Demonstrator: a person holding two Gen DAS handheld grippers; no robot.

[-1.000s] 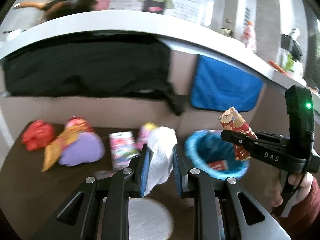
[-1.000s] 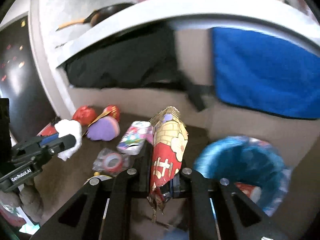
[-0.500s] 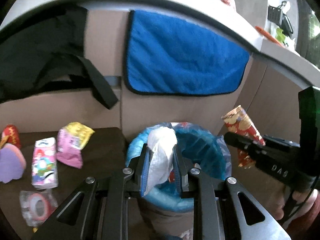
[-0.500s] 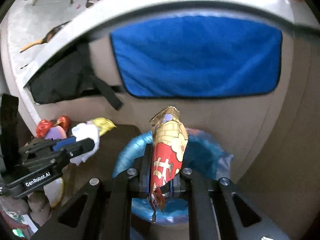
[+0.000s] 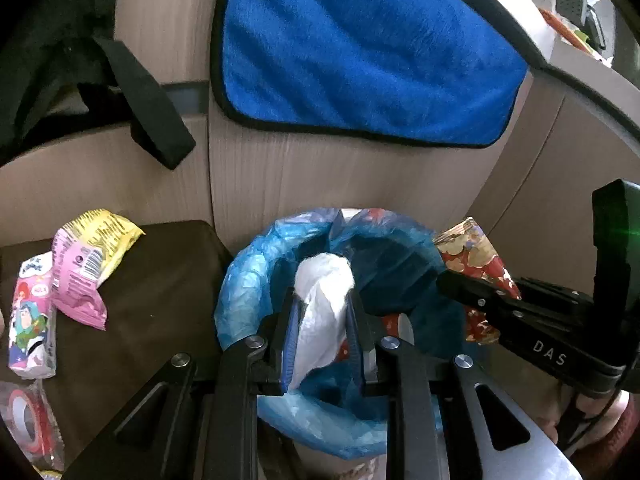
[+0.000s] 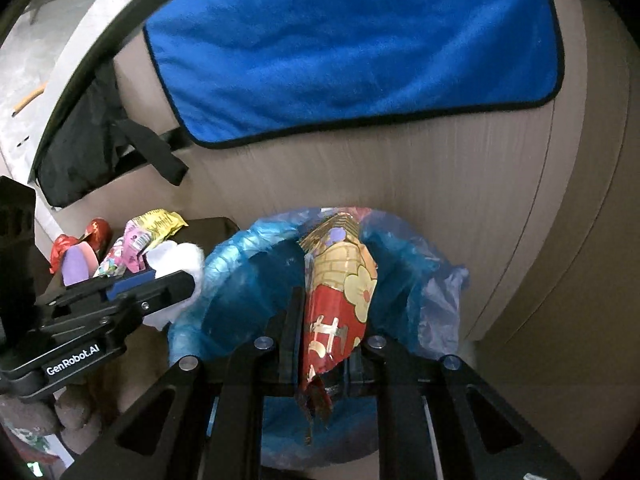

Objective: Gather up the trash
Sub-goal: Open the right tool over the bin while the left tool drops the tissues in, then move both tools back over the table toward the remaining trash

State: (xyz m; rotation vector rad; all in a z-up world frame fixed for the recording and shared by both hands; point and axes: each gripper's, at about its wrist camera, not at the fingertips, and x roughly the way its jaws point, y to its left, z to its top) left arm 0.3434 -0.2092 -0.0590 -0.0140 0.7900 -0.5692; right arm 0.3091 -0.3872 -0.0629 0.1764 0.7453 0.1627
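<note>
Both grippers over the blue-lined bin point(image 5: 248, 280), each clamped on trash.

We note the bin beside the dark table point(image 5: 160, 280); right gripper point(image 6: 324, 336) is closed tight on a red-and-gold wrapper point(image 6: 340, 300), left gripper point(image 5: 322, 320) pinches a white tissue wad point(image 5: 324, 300) above the liner; a pink-yellow packet point(image 5: 84, 264) lies on the table.

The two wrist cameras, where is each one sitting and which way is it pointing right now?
Left wrist: rides the left gripper, looking along its fingers, which pinch a white tissue over the blue-lined trash bin; the right gripper enters from the right.
Right wrist: rides the right gripper, facing the bin with a red-gold wrapper clamped; the left gripper enters from the left.
Shared: the bin, the blue towel, the snack wrappers on the dark table.
</note>
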